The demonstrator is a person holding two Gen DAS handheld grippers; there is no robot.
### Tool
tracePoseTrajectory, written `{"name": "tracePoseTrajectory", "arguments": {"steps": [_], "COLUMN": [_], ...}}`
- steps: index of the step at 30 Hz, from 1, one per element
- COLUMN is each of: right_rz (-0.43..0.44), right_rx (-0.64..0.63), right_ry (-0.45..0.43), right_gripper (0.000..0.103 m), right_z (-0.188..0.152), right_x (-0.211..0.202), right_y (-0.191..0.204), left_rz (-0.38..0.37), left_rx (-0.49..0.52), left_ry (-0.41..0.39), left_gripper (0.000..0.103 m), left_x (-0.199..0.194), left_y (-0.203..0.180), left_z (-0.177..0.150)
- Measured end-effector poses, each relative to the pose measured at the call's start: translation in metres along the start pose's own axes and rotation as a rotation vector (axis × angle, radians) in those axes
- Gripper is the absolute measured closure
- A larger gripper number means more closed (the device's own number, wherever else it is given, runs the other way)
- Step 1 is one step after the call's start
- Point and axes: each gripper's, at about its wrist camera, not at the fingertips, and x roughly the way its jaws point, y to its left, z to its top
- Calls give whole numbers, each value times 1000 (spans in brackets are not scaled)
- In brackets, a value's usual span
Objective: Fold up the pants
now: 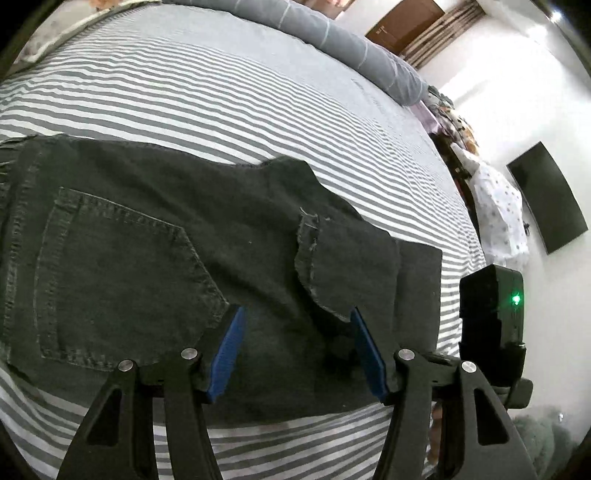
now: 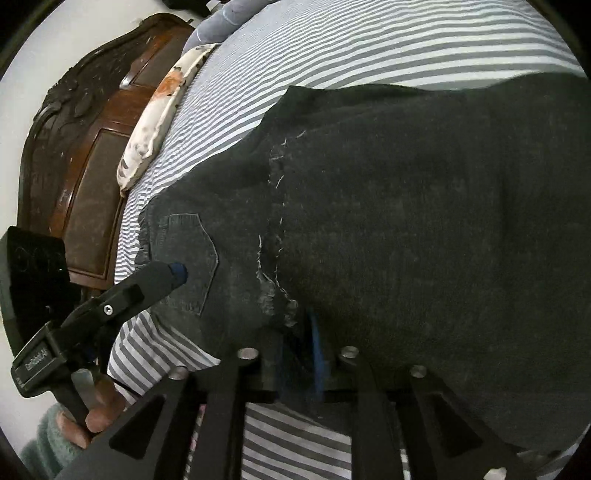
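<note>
Black jeans (image 1: 147,236) lie flat on the striped bed sheet (image 1: 184,92), back pocket (image 1: 122,273) up. A frayed leg hem (image 1: 332,266) is folded over them. My left gripper (image 1: 297,314) hovers open just over the jeans, blue pads wide apart with nothing between them. In the right wrist view one left fingertip (image 2: 177,273) sits over the pocket (image 2: 192,258). My right gripper (image 2: 299,328) is blurred. Its blue pads stand a little apart at the frayed hem (image 2: 275,291), and I see no cloth pinched between them. Its black housing (image 1: 491,310) shows a green light.
A carved wooden headboard (image 2: 74,177) and a flowered pillow (image 2: 155,122) bound one end of the bed. A grey duvet (image 1: 332,33) lies along the far side. Beyond the bed edge are piled clothes (image 1: 498,206) and a wall screen (image 1: 546,195). A hand (image 2: 99,406) holds the left tool.
</note>
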Motion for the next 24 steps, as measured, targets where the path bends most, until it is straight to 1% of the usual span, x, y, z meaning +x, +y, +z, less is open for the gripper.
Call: {"name": "tracePoseTrajectory", "arguments": {"steps": [1,2,3,6,11,13,15,17,21,22,24], "right_rz": [-1,-4,-10,3,34,30,45,31,11,2,-15], "right_rx": [-2,-6,-12,-8,88,128,200,247,320,331,349], "right_ry": [-2,-8,-21,-15,-4,-10,-29,-52,-99,-107,-118], "right_gripper": [65,62,61,61,61,61,61,61,62,62,62], "right_z": [-1,-4,-10,-24,-52,-58,-64,-65,-68,-68,-67], "right_x": [-2,-6,-13,-22,-36,-38,-47,-52,-73,-78,-84], "right_y": [2,2,2,-1,-26,-36,-57,-67,-93,-98,-104], "left_rz": [-10,-19,-28,-47,-70,-53,-11,4,30,44,78], "left_rx": [0,0,0,-6,-29,-19,0,1,20,32,78], "left_ry": [6,14,24,50,124,150,177,188,167,164,157], "left_gripper": [43,43,43,43,43,43,43,43,44,46,62], "left_x": [1,2,4,10,27,37,48,56,61,62,64], "left_y": [0,-1,-2,-5,-8,-12,-15,-16,-20,-23,-31], "left_z": [0,-1,-1,-5,-8,-11,-13,-15,-20,-21,-25]}}
